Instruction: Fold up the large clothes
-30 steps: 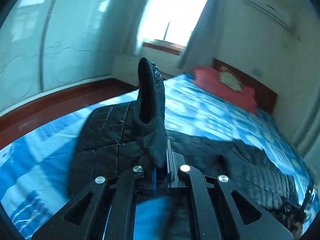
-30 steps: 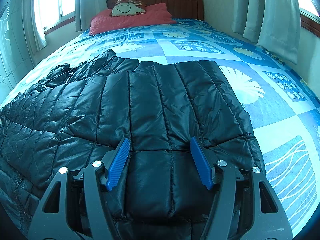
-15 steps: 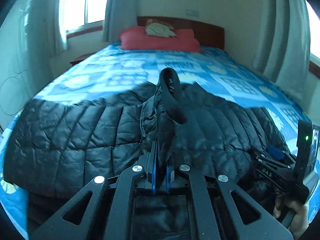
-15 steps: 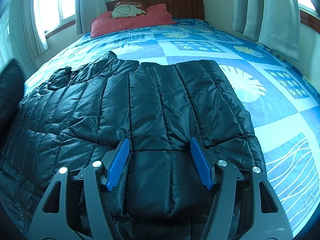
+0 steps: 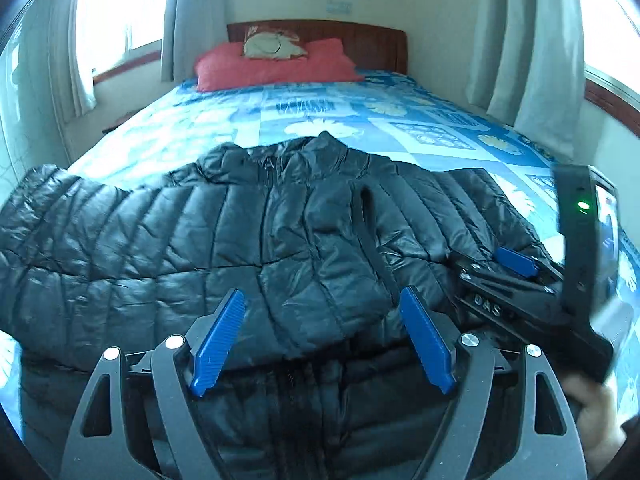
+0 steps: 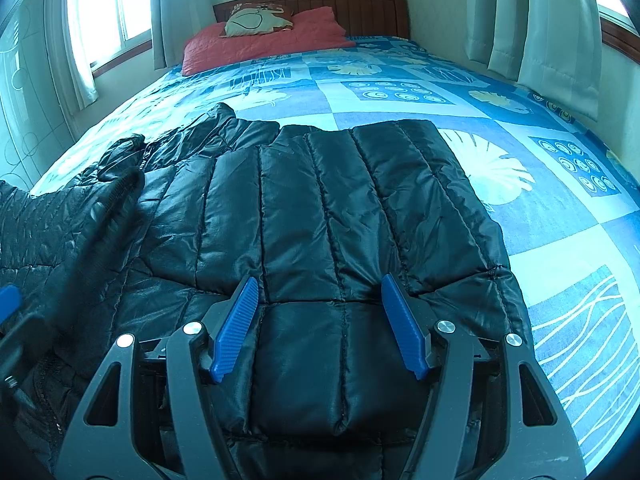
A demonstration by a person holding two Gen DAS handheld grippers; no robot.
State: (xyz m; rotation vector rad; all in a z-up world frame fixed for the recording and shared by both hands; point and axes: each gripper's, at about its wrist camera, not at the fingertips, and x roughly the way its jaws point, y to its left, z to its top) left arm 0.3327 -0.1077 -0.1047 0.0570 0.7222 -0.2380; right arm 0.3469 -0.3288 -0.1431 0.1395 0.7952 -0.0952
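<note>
Left wrist view: left gripper (image 5: 322, 326) spread wide, nothing between the blue pads (image 5: 218, 342), hovering over black puffer jacket (image 5: 240, 232) spread flat on blue patterned bed (image 5: 360, 112); right gripper (image 5: 520, 276) at right edge, low on the jacket

Right wrist view: right gripper (image 6: 318, 322) wide apart too, empty, above folded-in quilted sleeve (image 6: 340, 208) of jacket (image 6: 320, 220); red pillow (image 6: 260, 46) by headboard

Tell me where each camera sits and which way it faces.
Left wrist: sits on the left gripper, facing the wooden headboard over the black quilted puffer jacket; shows its open blue fingers, the right gripper and a hand.
Right wrist: sits on the right gripper, facing likewise; shows its open blue fingers.
Shared: jacket, red pillow, blue patterned bedspread.
</note>
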